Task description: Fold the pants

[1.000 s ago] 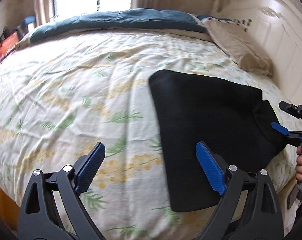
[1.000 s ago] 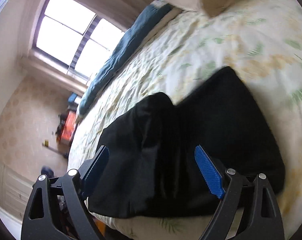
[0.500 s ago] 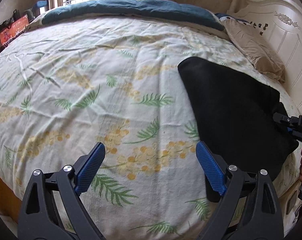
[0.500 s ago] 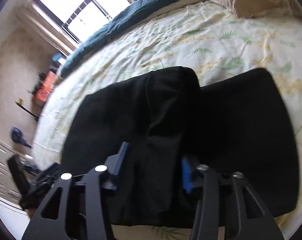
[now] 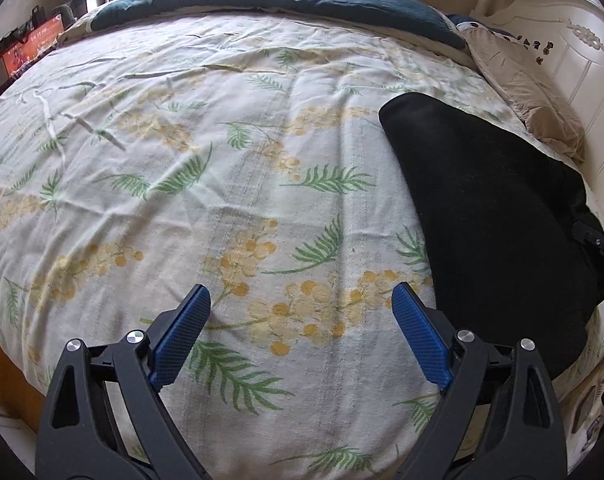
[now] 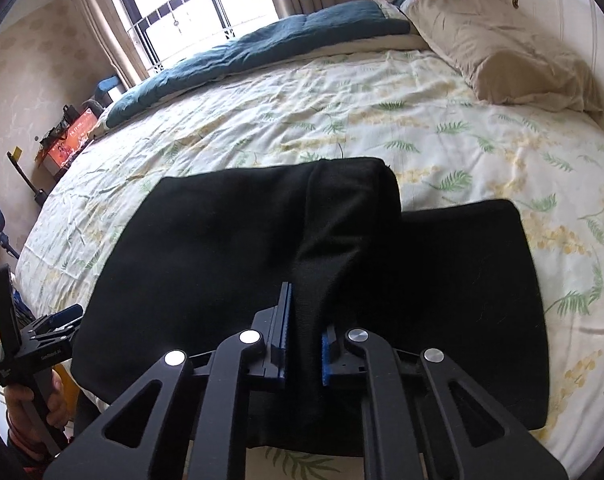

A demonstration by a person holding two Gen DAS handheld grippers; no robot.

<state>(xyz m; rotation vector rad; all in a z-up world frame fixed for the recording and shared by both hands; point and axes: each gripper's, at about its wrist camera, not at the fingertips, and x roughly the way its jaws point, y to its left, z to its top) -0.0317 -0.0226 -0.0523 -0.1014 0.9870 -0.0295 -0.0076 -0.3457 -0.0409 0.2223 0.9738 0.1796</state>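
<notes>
free: bedspread [image 5: 221,160] left of pants [image 5: 482,216] | blocked: pillow [image 6: 502,52] at headboard [image 5: 582,64]

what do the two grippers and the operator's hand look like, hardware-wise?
Both the left gripper and the right gripper are black angular linkage frames with triangular cutouts, silver round pivot pins and blue ribbed finger pads. No cables are visible. The bare left hand grips a black handle bearing small white lettering, too small to read.
</notes>
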